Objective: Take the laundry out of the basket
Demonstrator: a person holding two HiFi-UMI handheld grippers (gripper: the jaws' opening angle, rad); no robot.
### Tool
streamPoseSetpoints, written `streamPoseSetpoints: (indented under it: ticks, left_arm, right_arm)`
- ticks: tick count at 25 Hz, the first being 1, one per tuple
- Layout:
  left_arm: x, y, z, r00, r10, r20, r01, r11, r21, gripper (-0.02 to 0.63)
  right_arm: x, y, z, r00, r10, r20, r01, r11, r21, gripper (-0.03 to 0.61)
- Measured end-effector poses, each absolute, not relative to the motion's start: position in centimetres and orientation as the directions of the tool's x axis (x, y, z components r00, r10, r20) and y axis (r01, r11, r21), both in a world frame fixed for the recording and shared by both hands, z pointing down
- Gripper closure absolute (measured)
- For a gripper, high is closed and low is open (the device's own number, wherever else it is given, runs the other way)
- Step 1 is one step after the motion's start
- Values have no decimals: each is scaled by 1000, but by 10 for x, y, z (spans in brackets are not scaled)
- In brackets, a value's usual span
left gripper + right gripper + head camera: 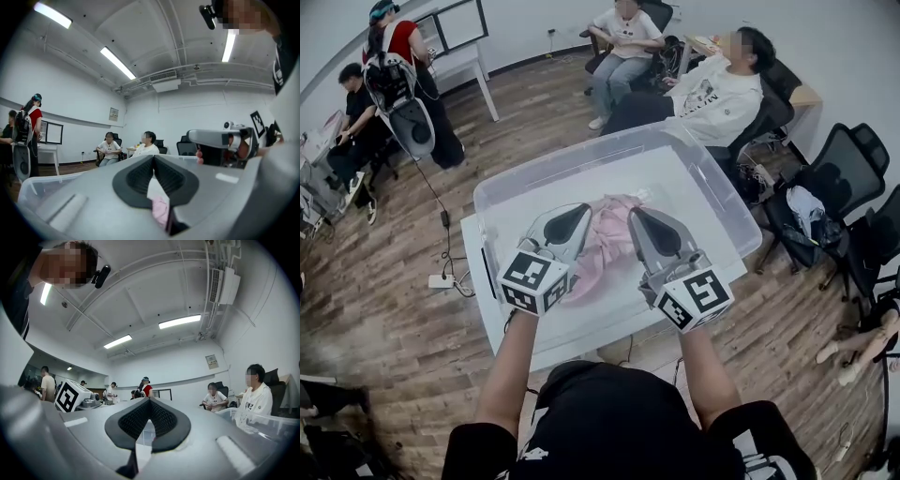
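Holds both claws shut and empty, left gripper and right gripper, over the clear plastic bin, pink laundry lying inside between them, a bit nearer the left.

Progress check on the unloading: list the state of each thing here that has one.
clear bin: upright, no lid, on the white table.
pink laundry: crumpled, lying in the clear bin.
left gripper: shut; pink laundry shows in the gap behind its tips, grip unclear.
right gripper: shut, nothing between its jaws.
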State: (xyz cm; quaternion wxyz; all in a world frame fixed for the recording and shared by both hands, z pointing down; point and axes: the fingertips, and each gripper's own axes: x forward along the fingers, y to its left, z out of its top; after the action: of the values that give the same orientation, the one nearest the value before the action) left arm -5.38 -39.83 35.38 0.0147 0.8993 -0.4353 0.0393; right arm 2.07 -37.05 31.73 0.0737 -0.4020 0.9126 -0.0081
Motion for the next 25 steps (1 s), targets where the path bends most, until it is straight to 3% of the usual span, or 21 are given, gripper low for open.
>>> streamPoseSetpoints:
  ticks: [8,9,10,20,23,25]
  left_arm:
    - [-43,-448,407,652,-706,277,-734,-680,-7,603]
    - [-40,-454,420,659,-683,315,-721,-693,5,560]
    - [-37,-459,433,664,-657,356,-707,-707,15,463]
    - [-22,-490,594,527,-451,721,-605,-795,-55,88]
    - [-27,-495,623,491,-425,760,-591,-804,-68,32]
    - [-30,-496,638,475,-404,782,-587,-807,-62,31]
  right_arm:
    - [33,-402,320,-627,-768,-130,-763,639,-92,580]
    - [34,-405,320,-624,-771,-128,-766,636,-95,578]
    - [35,-409,322,-621,-774,-124,-768,632,-98,578]
    - [48,-435,349,-593,-803,-60,-791,595,-142,578]
    - [50,-444,356,-590,-805,-50,-794,591,-146,578]
    - [51,-448,360,-586,-810,-40,-798,584,-147,578]
